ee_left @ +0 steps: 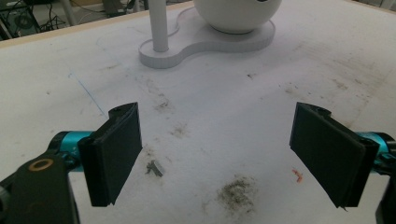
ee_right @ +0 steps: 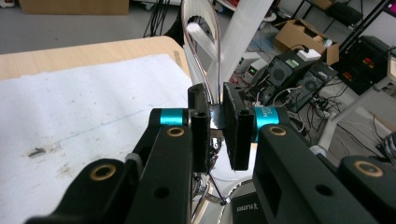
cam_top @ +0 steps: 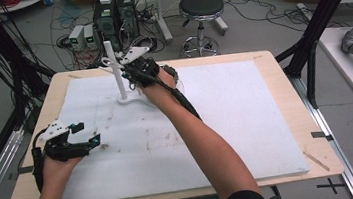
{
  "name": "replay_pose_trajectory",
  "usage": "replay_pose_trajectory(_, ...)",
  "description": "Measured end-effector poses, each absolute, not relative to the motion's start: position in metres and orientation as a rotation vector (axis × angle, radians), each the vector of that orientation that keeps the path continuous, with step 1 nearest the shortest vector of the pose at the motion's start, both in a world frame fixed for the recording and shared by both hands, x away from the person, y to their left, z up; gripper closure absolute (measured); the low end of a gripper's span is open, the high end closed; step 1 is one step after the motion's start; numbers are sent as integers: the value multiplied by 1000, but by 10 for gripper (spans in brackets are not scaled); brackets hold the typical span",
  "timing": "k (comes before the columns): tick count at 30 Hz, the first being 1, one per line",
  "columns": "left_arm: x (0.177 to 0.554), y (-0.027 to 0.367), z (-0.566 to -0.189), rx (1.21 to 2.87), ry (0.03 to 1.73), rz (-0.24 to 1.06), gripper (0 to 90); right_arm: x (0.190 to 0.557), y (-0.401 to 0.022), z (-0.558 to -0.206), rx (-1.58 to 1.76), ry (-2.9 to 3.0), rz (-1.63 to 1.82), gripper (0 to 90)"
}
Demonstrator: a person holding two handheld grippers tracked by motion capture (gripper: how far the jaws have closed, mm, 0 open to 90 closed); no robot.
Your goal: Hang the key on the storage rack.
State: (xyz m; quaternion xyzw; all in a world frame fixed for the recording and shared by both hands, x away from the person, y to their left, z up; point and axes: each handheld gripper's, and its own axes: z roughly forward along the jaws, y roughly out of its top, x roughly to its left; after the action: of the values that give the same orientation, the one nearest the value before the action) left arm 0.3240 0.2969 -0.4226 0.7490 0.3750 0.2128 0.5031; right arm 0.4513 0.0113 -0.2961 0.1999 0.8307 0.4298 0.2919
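My right gripper (ee_right: pixel 215 133) has its jaws drawn in close on the bottom of a thin loop of shiny wire (ee_right: pixel 203 51) that rises between the pads; it looks like a whisk or a wire hanger, and I can't say which. In the high view that gripper (cam_top: pixel 128 65) sits at the far side of the table, right up against the white post (cam_top: pixel 115 71) of a stand whose flat base (cam_top: pixel 132 100) lies on the white mat (cam_top: pixel 247 121). In the left gripper view a white bowl (ee_left: pixel 238 16) stands on the wider end of that base.

My left gripper (ee_left: pixel 217 154) is wide apart and holds nothing, hovering low over the stained mat near the table's left edge, well away from the stand.

I judge the wire to be light, springy and slick. A grip high on the loop would let it flex and twist, so the sound hold is low, where the strands gather and stiffen, which is about where I have it. The stand looks like light plastic; I'd expect it to shift or tip if the wire drags on the post, and my free gripper could steady the base.
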Motion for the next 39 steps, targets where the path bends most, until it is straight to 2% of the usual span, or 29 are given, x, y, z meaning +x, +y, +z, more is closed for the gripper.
replay_pose_trajectory(11,324,298,-423,1808,911,510,168,458,16,-309,564,2238,1091,817)
replay_pose_trajectory(12,324,298,-423,1806,912,509,168,458,15,-310,571,2238,1090,784)
replay_pose_trajectory(13,324,299,-424,1807,912,511,168,458,14,-310,592,2230,1088,703)
replay_pose_trajectory(20,324,298,-423,1812,906,512,168,456,9,-306,603,2223,1078,664)
replay_pose_trajectory(21,324,297,-423,1809,908,510,168,454,6,-305,605,2214,1087,627)
replay_pose_trajectory(32,324,296,-423,1810,905,512,168,438,-26,-299,664,2289,1094,450)
replay_pose_trajectory(39,324,295,-422,1814,901,512,168,425,-57,-308,657,2231,1123,429)
